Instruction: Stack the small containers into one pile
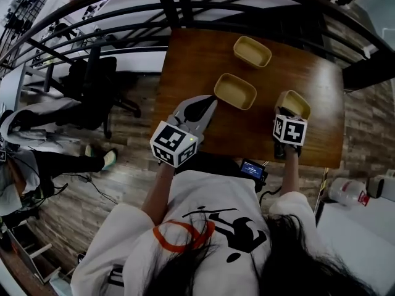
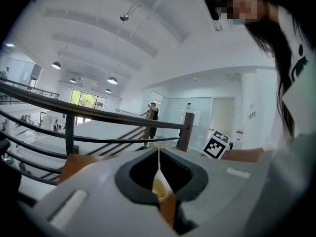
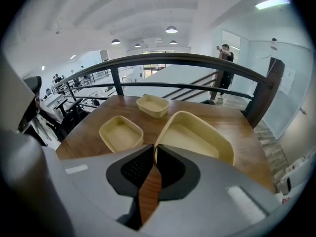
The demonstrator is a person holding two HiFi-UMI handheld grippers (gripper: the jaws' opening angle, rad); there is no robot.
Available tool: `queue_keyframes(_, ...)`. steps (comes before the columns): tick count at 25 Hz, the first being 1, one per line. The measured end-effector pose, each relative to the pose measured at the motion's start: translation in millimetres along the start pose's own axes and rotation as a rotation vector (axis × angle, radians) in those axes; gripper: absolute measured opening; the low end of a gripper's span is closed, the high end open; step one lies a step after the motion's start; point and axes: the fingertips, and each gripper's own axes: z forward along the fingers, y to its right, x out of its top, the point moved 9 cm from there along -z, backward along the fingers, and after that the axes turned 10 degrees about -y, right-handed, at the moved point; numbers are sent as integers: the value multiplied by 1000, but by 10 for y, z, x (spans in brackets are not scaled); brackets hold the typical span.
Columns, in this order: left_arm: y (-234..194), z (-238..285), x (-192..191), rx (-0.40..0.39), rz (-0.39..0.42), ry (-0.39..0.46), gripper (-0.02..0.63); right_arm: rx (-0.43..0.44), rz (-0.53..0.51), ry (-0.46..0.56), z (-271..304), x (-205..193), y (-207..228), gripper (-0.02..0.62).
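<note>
Yellow container (image 3: 197,135) at the right of the wooden table (image 1: 191,60) is tipped up, its rim pinched in my right gripper (image 3: 154,152). My left gripper (image 2: 158,154) looks shut on the middle container (image 1: 235,91) by its corner. I should lift high, line up the edges, then lower slowly.

Wood table (image 1: 197,60), blk railing (image 1: 168,8), office chair (image 1: 92,82), plank flr (image 1: 133,165).

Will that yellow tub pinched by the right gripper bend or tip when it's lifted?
Probably light: the right gripper pinches the container by one thin rim only. Its wall looks thin, so it may flex a little. Held at one edge, it could swing or tip.
</note>
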Motion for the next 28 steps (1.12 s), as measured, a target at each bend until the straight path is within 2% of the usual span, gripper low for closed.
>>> queue_keyframes(7, -336, -199, -2, 16, -5, 26, 0, 64, -43, 43, 32, 405, -1035, 51)
queue_keyframes(15, -740, -452, 7, 15, -9, 51, 0, 80, -85, -12, 254, 697, -1937, 51)
queue_keyframes(22, -974, -547, -36, 20, -15, 60, 0, 91, -60, -72, 556, 785, -2237, 51)
queue_keyframes(28, -1162, -622, -50, 11, -16, 68, 0, 44, -30, -119, 776, 805, -2342, 51)
